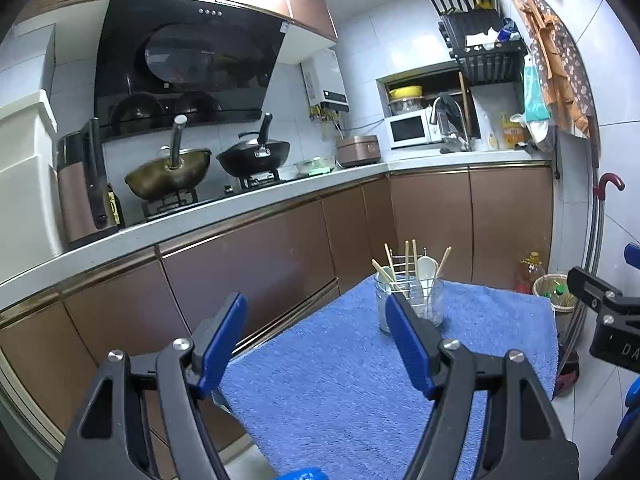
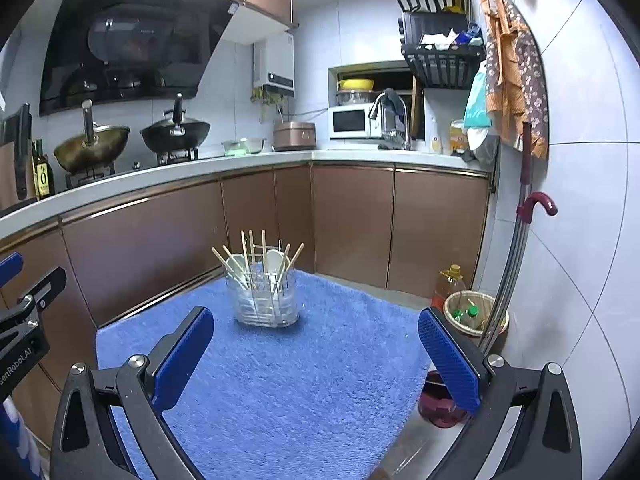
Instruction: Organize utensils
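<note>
A clear utensil holder [image 2: 266,300] stands near the far edge of a blue towel-covered table [image 2: 280,380]. Several wooden chopsticks [image 2: 252,252] and white spoons [image 2: 274,260] stick up out of it. In the left wrist view the same holder [image 1: 416,300] sits just beyond my left gripper's right finger. My left gripper [image 1: 316,312] is open and holds nothing, hovering over the towel's left part. My right gripper [image 2: 316,326] is also open and bare, a short way in front of the holder. Part of the right gripper [image 1: 608,312] shows at the left view's right edge.
Brown cabinets [image 2: 160,232] and a white counter [image 2: 200,168] with two woks, a rice cooker and a microwave [image 2: 352,122] run behind the table. A basket with bottles [image 2: 472,314], an oil bottle [image 2: 452,282] and an umbrella [image 2: 536,204] stand at the right wall.
</note>
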Demonstrator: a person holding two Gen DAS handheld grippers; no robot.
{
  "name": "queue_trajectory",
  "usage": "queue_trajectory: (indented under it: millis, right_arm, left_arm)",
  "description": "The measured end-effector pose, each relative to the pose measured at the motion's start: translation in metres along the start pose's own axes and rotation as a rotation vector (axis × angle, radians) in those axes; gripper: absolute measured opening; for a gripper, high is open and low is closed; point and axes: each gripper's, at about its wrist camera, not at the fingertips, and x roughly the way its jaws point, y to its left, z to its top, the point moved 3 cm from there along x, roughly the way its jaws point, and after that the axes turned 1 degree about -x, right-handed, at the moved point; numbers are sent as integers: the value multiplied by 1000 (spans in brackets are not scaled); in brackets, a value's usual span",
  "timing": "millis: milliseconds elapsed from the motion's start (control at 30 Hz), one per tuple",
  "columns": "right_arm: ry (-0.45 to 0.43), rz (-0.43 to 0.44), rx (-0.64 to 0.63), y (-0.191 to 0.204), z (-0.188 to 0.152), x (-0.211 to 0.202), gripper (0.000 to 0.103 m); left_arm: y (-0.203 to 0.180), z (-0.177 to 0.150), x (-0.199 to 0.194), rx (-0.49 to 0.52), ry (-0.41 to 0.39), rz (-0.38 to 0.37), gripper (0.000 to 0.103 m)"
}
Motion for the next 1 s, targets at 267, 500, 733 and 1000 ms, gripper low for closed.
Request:
queue_trajectory:
  millis: [267,500,733,1000]
  right_arm:
    - [-43,9,5,1,3,-22,103]
    - [-90,9,17,4,6,-37,103]
    - [-125,6,18,2,9,-51,103]
    - [-158,-3,16,3,13,-61,103]
  left_arm:
    - [5,1,-19,-1,-30,17,70]
    - [10,0,-31,-14,-48,32,70]
    - [14,2,-43,-34,-76,43,70]
    - [21,5,-54,-65,-119,48,70]
